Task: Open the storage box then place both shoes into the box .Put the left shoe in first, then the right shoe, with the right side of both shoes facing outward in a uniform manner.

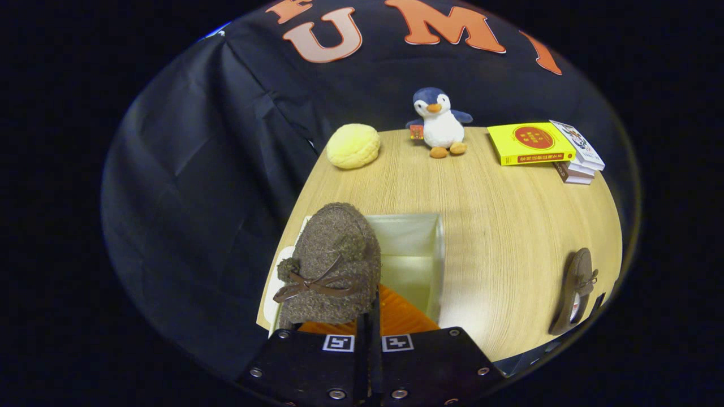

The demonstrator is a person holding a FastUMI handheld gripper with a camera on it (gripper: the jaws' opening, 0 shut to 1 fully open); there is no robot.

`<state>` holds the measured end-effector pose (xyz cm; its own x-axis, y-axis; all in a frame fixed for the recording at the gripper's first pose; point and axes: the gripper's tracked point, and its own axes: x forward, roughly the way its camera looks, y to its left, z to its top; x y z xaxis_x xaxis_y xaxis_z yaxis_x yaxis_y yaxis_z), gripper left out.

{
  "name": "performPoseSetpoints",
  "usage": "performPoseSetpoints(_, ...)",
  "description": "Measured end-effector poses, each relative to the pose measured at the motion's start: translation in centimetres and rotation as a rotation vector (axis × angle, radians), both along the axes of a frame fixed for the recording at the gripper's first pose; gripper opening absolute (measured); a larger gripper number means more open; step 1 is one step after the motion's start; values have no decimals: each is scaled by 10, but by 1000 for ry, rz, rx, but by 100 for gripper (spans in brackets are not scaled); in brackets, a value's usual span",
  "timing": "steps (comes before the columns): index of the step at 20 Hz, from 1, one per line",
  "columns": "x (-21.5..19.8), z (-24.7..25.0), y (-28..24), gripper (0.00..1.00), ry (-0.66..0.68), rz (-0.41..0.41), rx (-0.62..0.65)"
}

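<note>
The gripper (369, 316) has its two fingers drawn tight together, pinching the rim at the heel of a brown fuzzy shoe (331, 263) with a dark leather bow on its top; the shoe rises up and away from the fingers, toe pointing toward the far side of the tabletop (498, 226). It hangs over the left part of an open storage box (438, 254), a translucent pale container whose inner walls and floor show just ahead of the fingers and to the right of the shoe. An orange surface (396, 314) lies directly beneath the fingers at the near side of the box; whether it is the box's lid or flap cannot be told. The second brown shoe (577, 288) lies on its side well apart from the box, near the right edge of the tabletop, its bow and lining partly visible. Beyond the box, at the far side of the light wood-grain tabletop, sits a yellow bun-shaped plush (353, 146), and to its right a stuffed penguin (440, 121) stands upright with a small tag beside it. Further right is a yellow book (529, 144) with a red circle on its cover, touching a small stack of books (580, 158).
</note>
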<state>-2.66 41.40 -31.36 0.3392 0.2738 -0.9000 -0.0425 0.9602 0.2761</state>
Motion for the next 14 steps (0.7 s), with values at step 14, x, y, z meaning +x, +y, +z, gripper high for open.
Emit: performPoseSetpoints(14,-49,-79,46,20,248,110,-42)
